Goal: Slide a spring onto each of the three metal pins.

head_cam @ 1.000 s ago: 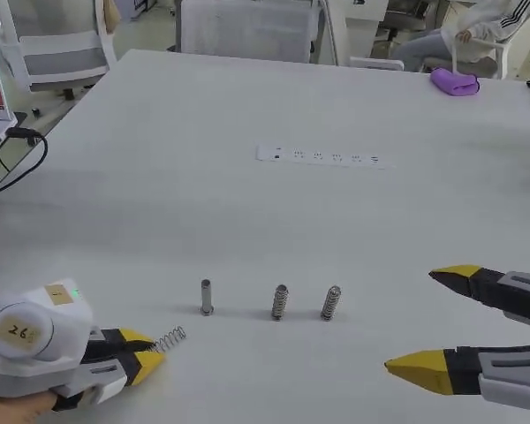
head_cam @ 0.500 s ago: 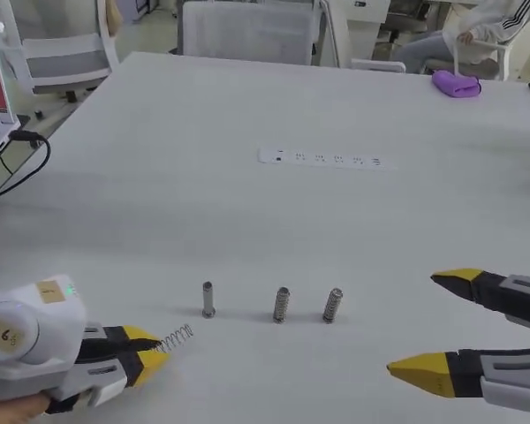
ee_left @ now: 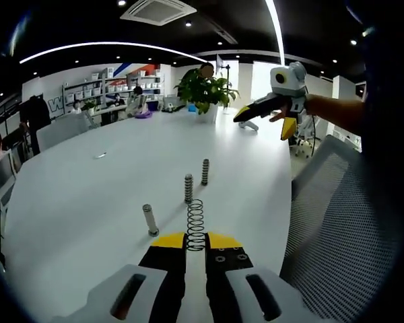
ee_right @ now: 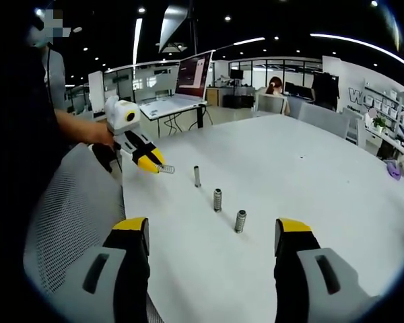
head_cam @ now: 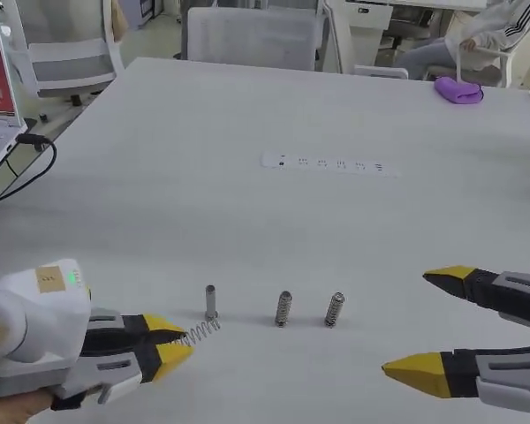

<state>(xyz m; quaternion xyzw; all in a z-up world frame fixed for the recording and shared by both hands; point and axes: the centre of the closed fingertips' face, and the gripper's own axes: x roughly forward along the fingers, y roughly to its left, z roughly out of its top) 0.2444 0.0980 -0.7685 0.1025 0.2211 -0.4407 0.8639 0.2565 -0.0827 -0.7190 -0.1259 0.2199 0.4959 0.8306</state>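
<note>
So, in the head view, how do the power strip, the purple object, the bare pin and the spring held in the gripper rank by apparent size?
1. power strip, clearly largest, though far back.
2. purple object, also far.
3. bare pin and spring: alike, spring nearer, so unranked.

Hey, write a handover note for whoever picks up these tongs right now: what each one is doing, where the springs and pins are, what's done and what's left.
Left tongs: shut on a spring, which sticks out forward from the tips, low and close beside the bare pin.
Right tongs: open, holding nothing, off to the right of the pins.
Pins: three stand upright in a row on the white table. The middle pin and right pin each carry a spring.
Done: two of three pins.
To do: slide the held spring onto the bare pin.
</note>
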